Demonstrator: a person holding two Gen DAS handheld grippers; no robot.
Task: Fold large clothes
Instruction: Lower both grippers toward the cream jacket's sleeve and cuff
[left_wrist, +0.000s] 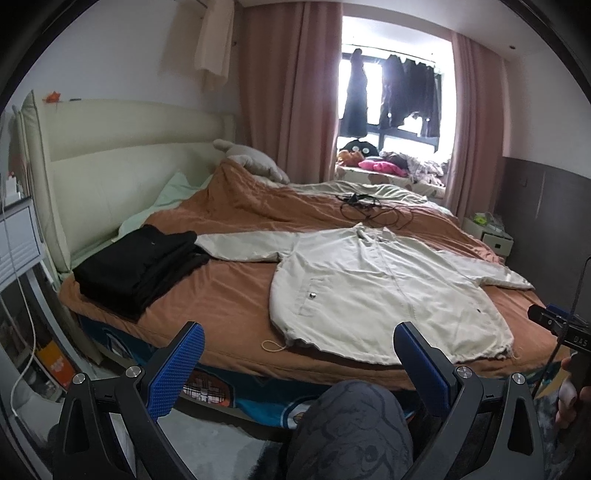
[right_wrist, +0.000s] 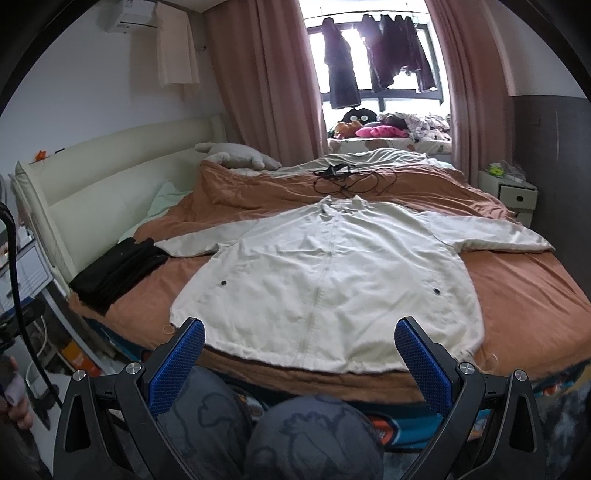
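Observation:
A cream zip jacket lies flat, front up, on the orange bedspread, both sleeves spread sideways and its hem at the near bed edge. My left gripper is open, held off the bed in front of the hem's left part, nothing between its blue pads. Facing the middle of the hem, my right gripper is also open and empty. A stack of folded black clothes sits left of the jacket, its edge over the left sleeve's cuff.
A black cable tangle lies beyond the collar. A cream headboard stands at left, a white nightstand at right. A person's patterned knees are below the grippers. A yellow elastic loop lies by the hem.

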